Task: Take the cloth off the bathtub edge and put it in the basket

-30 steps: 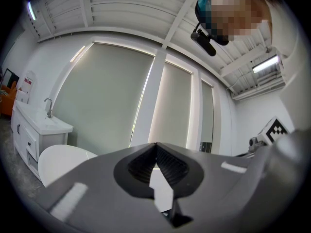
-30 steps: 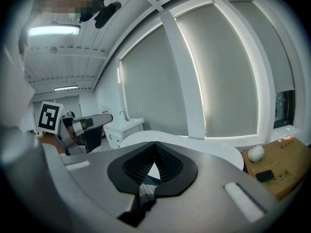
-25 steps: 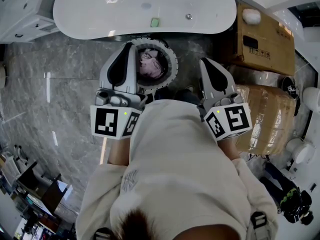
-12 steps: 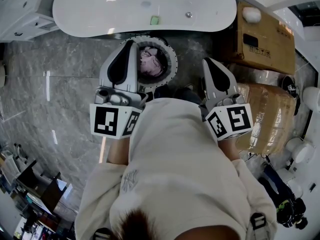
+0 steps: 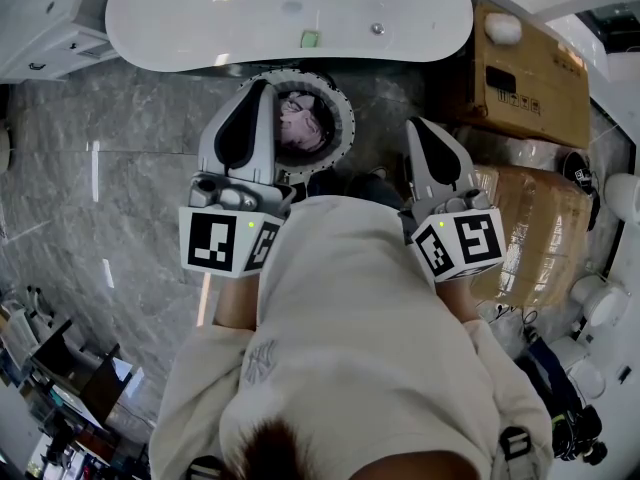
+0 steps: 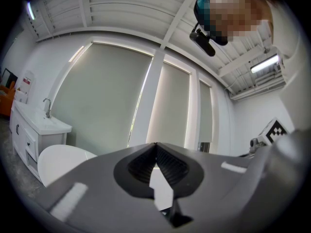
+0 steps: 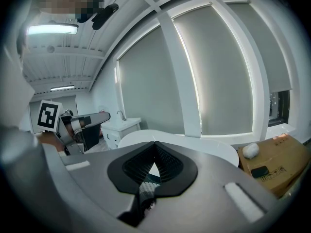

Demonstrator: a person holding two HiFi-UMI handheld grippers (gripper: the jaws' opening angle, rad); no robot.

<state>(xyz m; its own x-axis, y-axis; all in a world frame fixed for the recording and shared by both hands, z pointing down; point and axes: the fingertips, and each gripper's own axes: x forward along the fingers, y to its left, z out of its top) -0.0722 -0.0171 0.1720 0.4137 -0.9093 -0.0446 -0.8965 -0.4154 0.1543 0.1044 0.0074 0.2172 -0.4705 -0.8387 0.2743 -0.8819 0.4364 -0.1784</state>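
Observation:
A pink cloth [image 5: 298, 123] lies bunched inside the round white basket [image 5: 345, 118] on the floor in front of the white bathtub [image 5: 200, 18]. My left gripper [image 5: 262, 84] hangs over the basket's left rim, level, its jaws meeting at the tip [image 6: 156, 143] with nothing between them. My right gripper [image 5: 412, 123] is to the right of the basket, also shut and empty [image 7: 155, 142], pointing toward the tub [image 7: 204, 144]. A small green object [image 5: 311, 40] sits on the tub's near edge.
Cardboard boxes [image 5: 530, 78] stand right of the tub, one with a white ball [image 5: 502, 30] on top. A white vanity with a tap [image 6: 39, 125] stands left of the tub. Grey marble floor [image 5: 100, 188] spreads left; clutter lies at the lower corners.
My right gripper has edged slightly to the right. The left gripper, basket and cloth have not moved.

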